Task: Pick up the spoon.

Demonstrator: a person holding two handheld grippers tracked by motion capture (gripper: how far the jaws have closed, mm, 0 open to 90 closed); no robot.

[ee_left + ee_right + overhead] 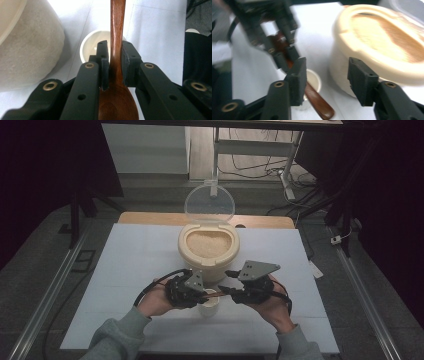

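Observation:
My left gripper [115, 47] is shut on the neck of a brown wooden spoon [117, 20]; the spoon's bowl lies near the camera and its handle points away. Under the spoon stands a small white cup [91, 47]. In the high view both grippers meet over this cup [209, 306] at the table's front, the left gripper [205, 292] on its left and the right gripper [225, 289] on its right. My right gripper [327, 67] stands open with nothing between its pads; the spoon's handle [319, 102] runs just beside its left jaw.
A cream container [220, 265] of rice [208, 242] stands behind the cup, its clear lid [209, 202] raised upright. It sits close to my right gripper's right jaw. The white table top [130, 270] spreads to both sides, with dark floor and cables beyond.

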